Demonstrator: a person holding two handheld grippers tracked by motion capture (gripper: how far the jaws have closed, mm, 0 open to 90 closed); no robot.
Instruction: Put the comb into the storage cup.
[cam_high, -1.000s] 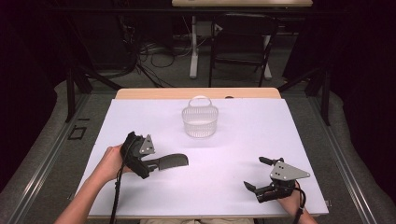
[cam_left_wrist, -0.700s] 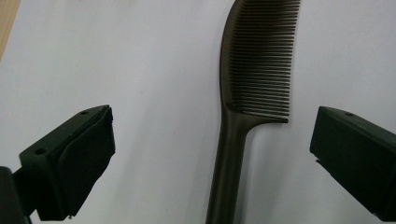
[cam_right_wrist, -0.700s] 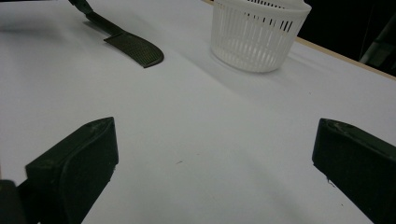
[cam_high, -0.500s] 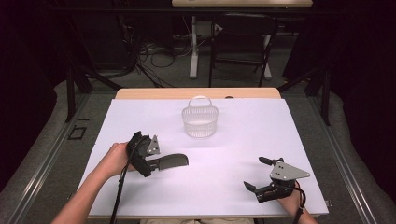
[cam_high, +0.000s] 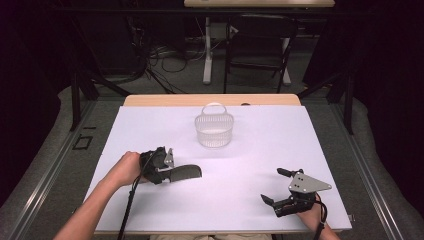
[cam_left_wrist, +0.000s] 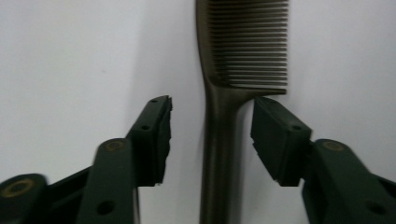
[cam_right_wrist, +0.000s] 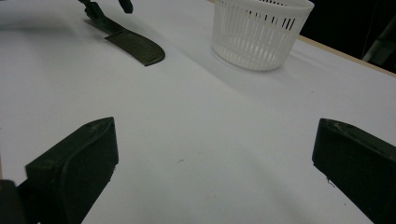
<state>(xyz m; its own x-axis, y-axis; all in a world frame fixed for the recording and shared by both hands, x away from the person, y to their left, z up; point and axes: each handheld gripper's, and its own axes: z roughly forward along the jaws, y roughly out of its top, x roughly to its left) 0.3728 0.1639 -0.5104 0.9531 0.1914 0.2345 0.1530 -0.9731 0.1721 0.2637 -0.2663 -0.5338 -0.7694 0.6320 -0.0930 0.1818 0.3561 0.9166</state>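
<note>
Two grippers: left (cam_left_wrist: 212, 135) closing around comb (cam_left_wrist: 243, 51), right (cam_right_wrist: 215, 172) gaping; basket (cam_high: 214, 129) well apart.

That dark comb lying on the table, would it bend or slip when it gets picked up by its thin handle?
The comb looks like hard plastic, so it is probably stiff and light. Its narrow, smooth handle might twist between the left gripper's pads. Lying flat, it seems unlikely to roll.
</note>
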